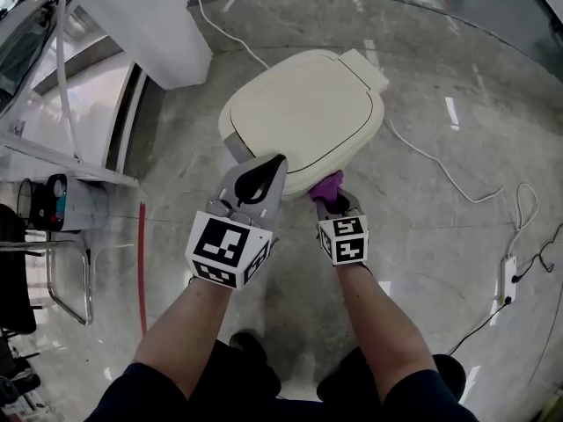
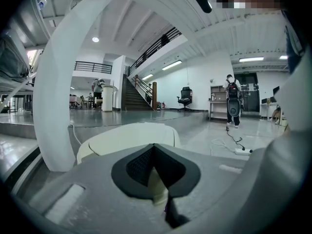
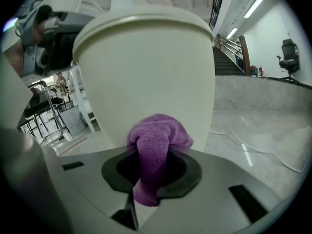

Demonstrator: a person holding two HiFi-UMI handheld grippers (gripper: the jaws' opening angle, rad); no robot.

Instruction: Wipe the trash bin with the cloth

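Observation:
A cream trash bin [image 1: 303, 117] with a closed lid stands on the polished floor in front of me. My right gripper [image 1: 331, 193] is shut on a bunched purple cloth [image 1: 326, 184], and the cloth presses against the bin's near side wall [image 3: 146, 72] just under the lid. In the right gripper view the cloth [image 3: 155, 143] bulges out past the jaws. My left gripper [image 1: 271, 165] hovers at the lid's near edge, left of the cloth, shut with nothing in it. The left gripper view looks past its closed jaws [image 2: 154, 149] to the lid [image 2: 124, 138].
A white pillar [image 1: 145, 25] rises behind the bin on the left. A white cable [image 1: 440, 161] runs across the floor to a power strip [image 1: 508, 280] on the right. A metal chair frame [image 1: 70, 280] and a red line [image 1: 142, 262] lie to the left. A person [image 2: 233, 99] stands far off.

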